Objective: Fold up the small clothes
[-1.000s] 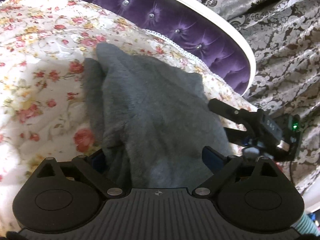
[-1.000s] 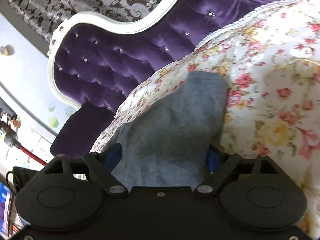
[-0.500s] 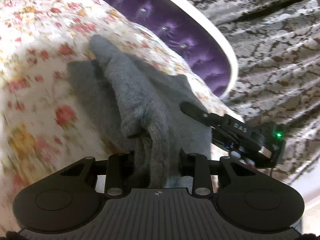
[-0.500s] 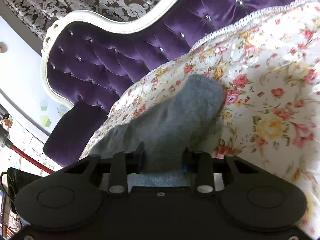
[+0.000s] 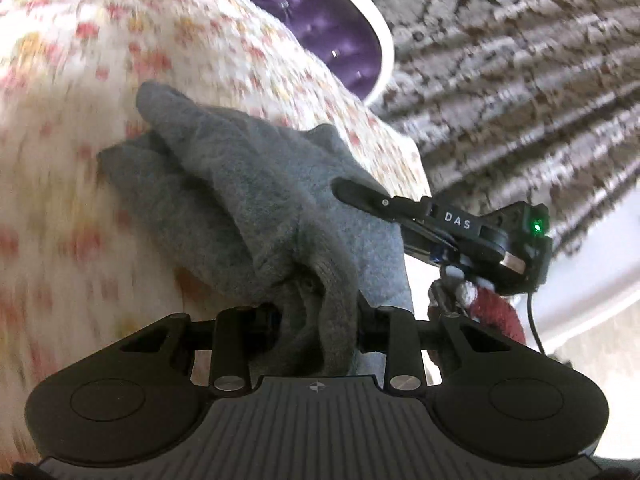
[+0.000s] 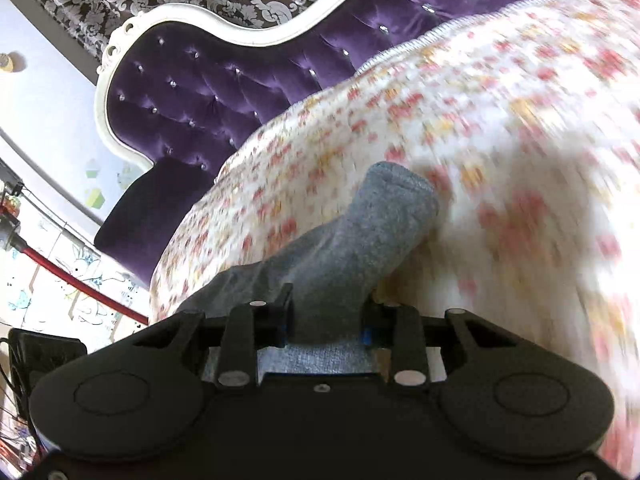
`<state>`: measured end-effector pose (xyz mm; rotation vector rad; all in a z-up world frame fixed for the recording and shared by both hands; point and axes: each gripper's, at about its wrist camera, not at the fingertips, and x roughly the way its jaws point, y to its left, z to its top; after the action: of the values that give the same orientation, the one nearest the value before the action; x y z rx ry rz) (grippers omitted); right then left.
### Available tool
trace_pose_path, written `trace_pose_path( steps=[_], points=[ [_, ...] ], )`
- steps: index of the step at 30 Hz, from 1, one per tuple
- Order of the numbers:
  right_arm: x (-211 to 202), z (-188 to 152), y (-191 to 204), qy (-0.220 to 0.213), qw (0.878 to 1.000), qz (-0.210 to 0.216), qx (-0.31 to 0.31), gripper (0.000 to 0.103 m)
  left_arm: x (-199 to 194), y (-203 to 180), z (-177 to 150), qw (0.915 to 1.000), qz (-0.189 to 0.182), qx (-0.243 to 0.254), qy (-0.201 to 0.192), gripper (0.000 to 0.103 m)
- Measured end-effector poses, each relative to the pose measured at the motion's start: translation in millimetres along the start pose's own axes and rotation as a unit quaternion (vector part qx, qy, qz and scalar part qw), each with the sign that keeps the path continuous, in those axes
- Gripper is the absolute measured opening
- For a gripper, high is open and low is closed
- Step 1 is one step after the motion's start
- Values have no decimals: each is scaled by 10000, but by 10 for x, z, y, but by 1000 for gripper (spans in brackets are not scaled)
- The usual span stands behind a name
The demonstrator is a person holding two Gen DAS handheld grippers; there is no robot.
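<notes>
With the left gripper (image 5: 318, 316) and the right gripper (image 6: 328, 320) each clamped on the grey garment (image 5: 256, 200) lifting off the floral bed (image 5: 60, 160), the fold seemed underway, next needing the held edge carried across.

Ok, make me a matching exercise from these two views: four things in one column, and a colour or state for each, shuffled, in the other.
Things:
1. gray garment
2. bedspread
3. headboard
4. left claw

Descriptions:
A. purple, tufted, with a white frame
B. white with a red and yellow flower print
C. shut on fabric
D. bunched and partly lifted off the bed

Pairs: 1-D, 2-B, 3-A, 4-C
</notes>
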<state>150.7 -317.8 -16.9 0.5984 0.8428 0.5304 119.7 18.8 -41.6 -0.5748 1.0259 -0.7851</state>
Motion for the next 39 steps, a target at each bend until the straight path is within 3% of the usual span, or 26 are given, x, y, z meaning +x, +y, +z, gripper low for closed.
trace_pose_path(
  steps=[3,6,8,11,13,15,17,19,22,23,25,27,28,29,31,34,39],
  points=[
    [-214,-305,22,-73,9999,-61,53,43,-132,-27,-329,9999,131,65,17,32],
    [-345,-532,64,-216,9993,-293,-61,51,-253,33,-553,9994,301,-138,-111,33],
    [-391,-650,74,-319,9981,-509,-167,54,-320,64,-679,9972,697,-73,-257,33],
    [-454,-779,73,-488,9948,-804,-385,66,-421,20,-786,9937,983,78,-528,33],
    [-532,-849,100,-682,9925,-862,-541,66,-492,-103,-821,9883,1314,413,-652,34],
    [-645,-919,175,-948,9868,-1019,-831,66,-571,-274,-877,9778,1653,928,-892,34],
    [-768,-995,295,-1240,9765,-1231,-1265,67,-664,-483,-915,9605,1991,1536,-1191,34],
    [-875,-1084,424,-1500,9630,-1423,-1728,70,-761,-644,-971,9473,2141,1836,-1516,34],
    [-940,-1224,631,-1820,9430,-1602,-2280,79,-826,-785,-949,9369,2147,2005,-1895,43],
    [-938,-1278,697,-1947,9344,-1716,-2442,86,-798,-817,-918,9337,2170,2088,-1935,45],
    [-869,-1398,845,-2256,9074,-2159,-2814,94,-705,-854,-845,9269,2304,2214,-1970,45],
    [-779,-1444,941,-2113,8974,-2213,-3180,83,-651,-841,-829,9248,2298,2247,-2034,47],
    [-722,-1424,958,-1904,9027,-2118,-3226,60,-584,-851,-781,9248,2306,2239,-2036,51],
    [-679,-1384,949,-1706,9136,-1955,-3132,33,-541,-852,-759,9239,2327,2258,-2031,55],
    [-617,-1308,850,-1420,9404,-1439,-2734,14,-411,-849,-719,9169,2471,2341,-2084,63],
    [-485,-1293,766,-1247,9439,-1552,-2633,16,-248,-795,-707,9107,2629,2377,-2120,63],
    [-379,-1430,658,-1019,9375,-1731,-2842,16,-3,-473,-715,9206,2997,1908,-1620,66]
  ],
)
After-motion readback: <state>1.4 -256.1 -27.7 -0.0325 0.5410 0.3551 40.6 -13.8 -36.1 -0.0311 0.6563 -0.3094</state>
